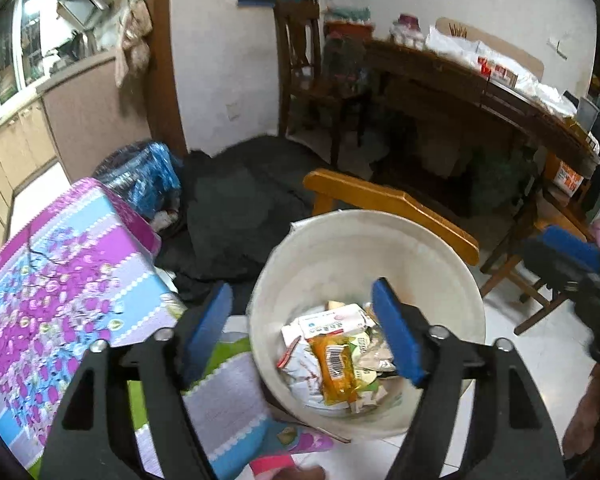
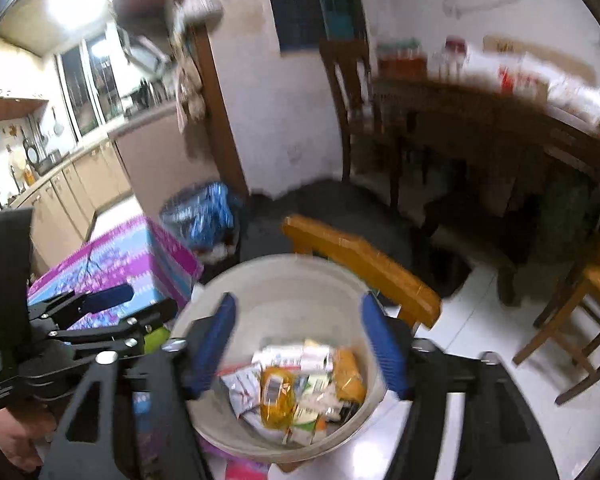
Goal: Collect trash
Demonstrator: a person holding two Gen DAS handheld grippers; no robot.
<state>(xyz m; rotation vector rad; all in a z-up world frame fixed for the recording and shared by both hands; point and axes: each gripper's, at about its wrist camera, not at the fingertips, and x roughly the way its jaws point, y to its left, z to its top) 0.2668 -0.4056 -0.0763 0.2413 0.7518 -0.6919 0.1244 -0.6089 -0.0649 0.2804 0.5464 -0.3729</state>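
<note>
A white bucket (image 1: 340,252) stands on the floor beside the table, with several crumpled wrappers (image 1: 334,364) lying in its bottom, an orange packet on top. My left gripper (image 1: 302,328) hovers over the bucket's left side, open, with nothing between its blue pads (image 1: 208,320). In the right wrist view the same bucket (image 2: 284,288) and wrappers (image 2: 276,396) lie below my right gripper (image 2: 300,350), which is also open and holds nothing. The right gripper (image 1: 568,252) shows at the right edge of the left wrist view. The left gripper (image 2: 112,300) shows at the left of the right wrist view.
A table with a purple and blue striped cloth (image 1: 60,300) sits left of the bucket. Just behind the bucket is a light wooden chair back (image 1: 388,200). A blue-lined bin (image 1: 140,176), a dark floor mat (image 1: 240,200) and a cluttered dark wooden table (image 1: 460,80) stand farther back.
</note>
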